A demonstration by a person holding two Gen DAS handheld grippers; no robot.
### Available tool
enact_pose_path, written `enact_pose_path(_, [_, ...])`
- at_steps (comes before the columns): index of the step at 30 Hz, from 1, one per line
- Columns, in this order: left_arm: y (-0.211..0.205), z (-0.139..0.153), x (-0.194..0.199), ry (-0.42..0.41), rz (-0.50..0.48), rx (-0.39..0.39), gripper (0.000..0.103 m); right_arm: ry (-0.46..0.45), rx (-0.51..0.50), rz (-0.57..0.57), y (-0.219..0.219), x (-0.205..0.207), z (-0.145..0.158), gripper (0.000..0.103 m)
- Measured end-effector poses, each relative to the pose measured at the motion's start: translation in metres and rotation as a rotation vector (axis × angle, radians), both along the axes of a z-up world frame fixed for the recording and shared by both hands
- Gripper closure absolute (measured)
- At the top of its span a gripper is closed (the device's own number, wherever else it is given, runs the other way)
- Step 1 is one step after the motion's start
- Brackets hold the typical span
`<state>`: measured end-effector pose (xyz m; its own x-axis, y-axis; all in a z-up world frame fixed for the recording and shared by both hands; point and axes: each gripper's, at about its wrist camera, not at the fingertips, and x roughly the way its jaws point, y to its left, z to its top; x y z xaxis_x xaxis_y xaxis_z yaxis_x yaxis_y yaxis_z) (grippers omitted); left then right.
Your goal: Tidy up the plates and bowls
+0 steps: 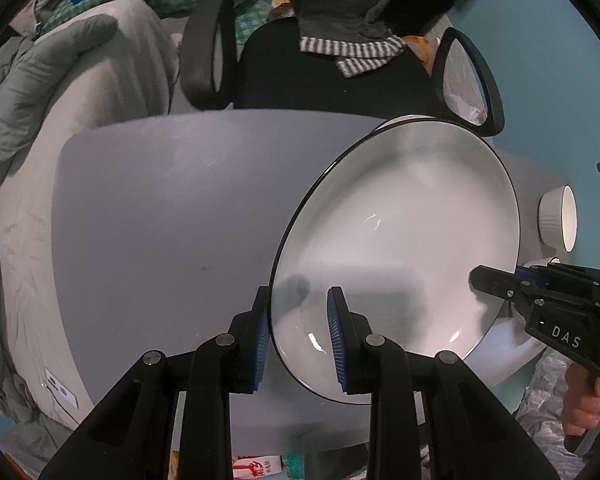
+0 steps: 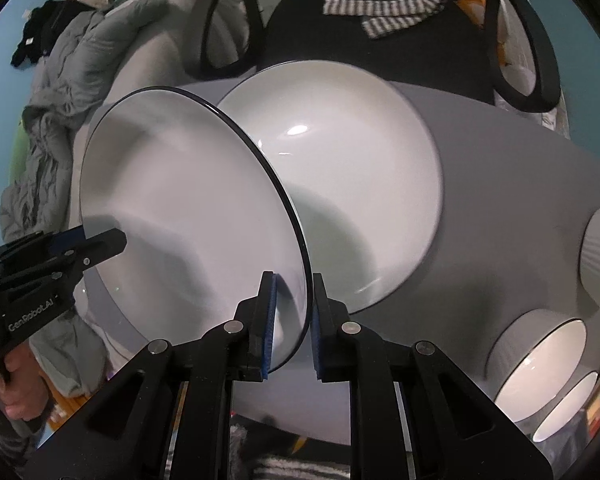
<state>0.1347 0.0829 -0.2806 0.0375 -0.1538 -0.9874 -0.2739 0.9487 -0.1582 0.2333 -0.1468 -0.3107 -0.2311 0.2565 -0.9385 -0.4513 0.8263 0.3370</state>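
The black-rimmed plate is held clear of the worktop, each tool (left, right) clamped on opposite rims, and must next be lowered level onto the white plate.

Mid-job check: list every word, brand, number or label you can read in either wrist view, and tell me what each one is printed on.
"DAS": white letters on the body of the right gripper, seen in the left wrist view.
"GenRobot.AI": white letters on the body of the left gripper, seen in the right wrist view.
Red print on a white carton below the table edge: too small and cut off to read.
The white sticker at the table's left edge: marks only, unreadable.
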Motion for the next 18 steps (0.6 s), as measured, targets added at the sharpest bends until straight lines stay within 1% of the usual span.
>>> enact_pose_path(8, [-0.022,-0.003,0.028,0.007,-0.022,0.013,0.076,0.007,-0.005,-0.029,-0.023,0.023,-0.001,0.088])
enact_pose_path(13, [-0.033,-0.003,0.035,0.020,-0.032,0.026,0.076,0.017,-0.015,-0.040,-0.032,0.034,-0.007,0.088])
enact_pose_path(18, [-0.041,-0.012,0.045,0.047,-0.023,0.031,0.076,0.032,-0.029,-0.034,-0.036,0.044,-0.014,0.087])
